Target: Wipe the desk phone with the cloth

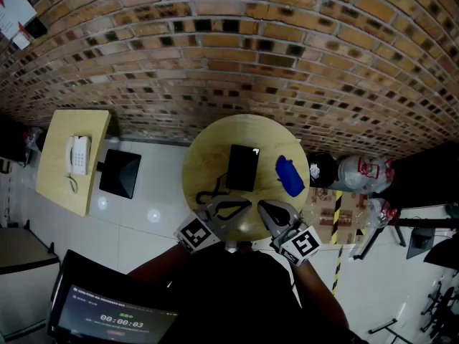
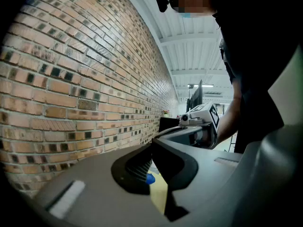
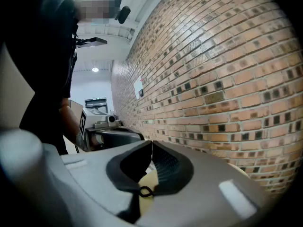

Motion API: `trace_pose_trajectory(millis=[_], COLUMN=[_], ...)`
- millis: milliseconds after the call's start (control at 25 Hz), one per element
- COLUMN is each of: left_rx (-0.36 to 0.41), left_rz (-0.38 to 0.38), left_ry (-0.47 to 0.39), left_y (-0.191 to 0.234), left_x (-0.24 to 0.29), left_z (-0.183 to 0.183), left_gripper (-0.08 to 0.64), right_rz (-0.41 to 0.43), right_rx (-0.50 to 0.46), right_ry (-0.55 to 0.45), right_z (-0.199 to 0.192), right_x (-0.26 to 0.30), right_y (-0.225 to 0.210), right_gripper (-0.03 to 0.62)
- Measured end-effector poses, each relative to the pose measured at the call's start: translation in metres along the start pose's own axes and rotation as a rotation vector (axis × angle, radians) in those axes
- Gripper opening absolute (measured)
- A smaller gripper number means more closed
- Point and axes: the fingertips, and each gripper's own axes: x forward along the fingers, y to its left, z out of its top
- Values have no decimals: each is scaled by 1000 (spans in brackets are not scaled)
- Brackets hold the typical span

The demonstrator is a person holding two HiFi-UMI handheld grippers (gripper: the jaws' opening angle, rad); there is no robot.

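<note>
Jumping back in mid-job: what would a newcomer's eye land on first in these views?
The round wooden table by the brick wall, with the black desk phone at its middle and the blue cloth just right of it. Both the left gripper and right gripper hang at the near edge, tongs shut and empty. A white phone sits on a second table far left.

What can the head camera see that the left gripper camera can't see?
Only the head view shows the white phone on the side table, and the timer screen near the person. Only the left gripper view shows the ceiling lights and the camera on the person's head. Both show the brick wall, the round table, the blue cloth and the right gripper.
</note>
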Motion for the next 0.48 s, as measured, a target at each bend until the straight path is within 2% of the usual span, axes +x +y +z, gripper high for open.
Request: trace_pose_trajectory(millis=[120,480], left_rx=[4,-8], left_rz=[-3,-16], left_ry=[2,17], left_y=[0,-1], left_x=[3,21], left_z=[0,-7], left_gripper=[2,2], right_rz=[-17,-76], right_rx=[-18,12], right_ry=[2,71], right_z=[-7,-38], right_x=[-3,-12], right_y=[-11,-52], right_gripper=[2,3])
